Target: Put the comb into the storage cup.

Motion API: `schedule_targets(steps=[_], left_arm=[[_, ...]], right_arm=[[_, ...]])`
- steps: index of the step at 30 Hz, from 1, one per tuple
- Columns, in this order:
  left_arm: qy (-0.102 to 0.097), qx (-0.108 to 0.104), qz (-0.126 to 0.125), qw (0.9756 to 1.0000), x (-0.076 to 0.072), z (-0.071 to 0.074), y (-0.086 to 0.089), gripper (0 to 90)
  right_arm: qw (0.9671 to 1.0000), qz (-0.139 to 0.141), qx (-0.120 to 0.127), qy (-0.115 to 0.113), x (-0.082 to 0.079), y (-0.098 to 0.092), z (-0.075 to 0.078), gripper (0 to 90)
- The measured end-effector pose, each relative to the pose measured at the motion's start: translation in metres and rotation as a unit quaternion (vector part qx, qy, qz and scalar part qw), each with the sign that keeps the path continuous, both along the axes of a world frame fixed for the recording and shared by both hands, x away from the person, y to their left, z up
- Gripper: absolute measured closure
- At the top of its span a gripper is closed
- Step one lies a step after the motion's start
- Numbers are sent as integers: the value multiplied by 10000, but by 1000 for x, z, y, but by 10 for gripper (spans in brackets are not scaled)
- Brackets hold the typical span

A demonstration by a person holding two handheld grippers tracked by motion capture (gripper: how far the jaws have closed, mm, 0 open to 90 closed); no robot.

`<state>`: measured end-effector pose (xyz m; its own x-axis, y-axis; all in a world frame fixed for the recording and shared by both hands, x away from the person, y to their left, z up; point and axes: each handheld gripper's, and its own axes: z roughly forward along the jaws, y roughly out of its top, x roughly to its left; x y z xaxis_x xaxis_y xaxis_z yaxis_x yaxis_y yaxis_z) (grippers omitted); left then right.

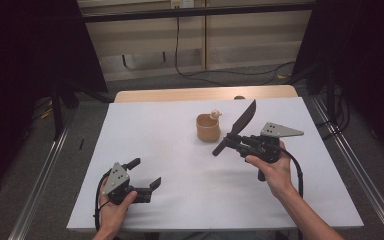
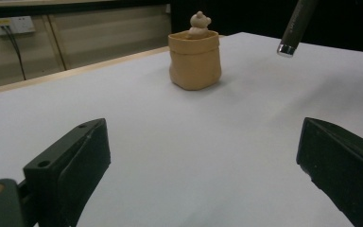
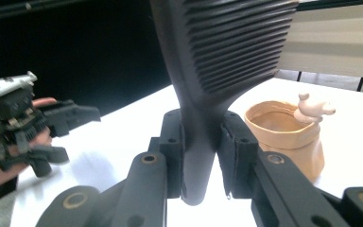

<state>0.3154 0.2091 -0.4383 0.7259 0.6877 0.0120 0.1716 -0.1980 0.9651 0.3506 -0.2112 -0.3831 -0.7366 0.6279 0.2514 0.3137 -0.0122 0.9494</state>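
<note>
Comb [image 1: 242,123]: black, clamped by its handle in the right gripper [image 1: 232,143], raised beside the tan pouch [image 1: 208,127] on the bench [image 1: 180,200].
Left gripper [image 1: 145,175]: fingers wide apart, empty.
Step, as judged: carrying; next, tip comb into pouch.

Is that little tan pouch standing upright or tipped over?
Upright. The tan pouch sits on its base on the table, mouth upward, a small figure poking out.

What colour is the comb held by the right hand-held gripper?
Black comb, clearest in the right gripper view.
</note>
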Motion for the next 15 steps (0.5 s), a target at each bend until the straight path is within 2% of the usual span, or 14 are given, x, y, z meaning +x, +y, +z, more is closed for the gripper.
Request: schedule_targets(steps=[1,6,12,15], left_arm=[[-71,5,61,10000,1,1,1,36],[-163,-320,272,9990,0,4,5,37],[-184,-322,260,9990,0,4,6,37],[-183,-266,187,9993,-1,5,4,37]], right_arm=[[10000,-7,-47,-9,1,0,0,729],[9999,-83,-96,-54,6,0,0,729],[9995,-145,-236,-147,14,1,5,729],[9995,-182,-181,-160,18,0,7,729]])
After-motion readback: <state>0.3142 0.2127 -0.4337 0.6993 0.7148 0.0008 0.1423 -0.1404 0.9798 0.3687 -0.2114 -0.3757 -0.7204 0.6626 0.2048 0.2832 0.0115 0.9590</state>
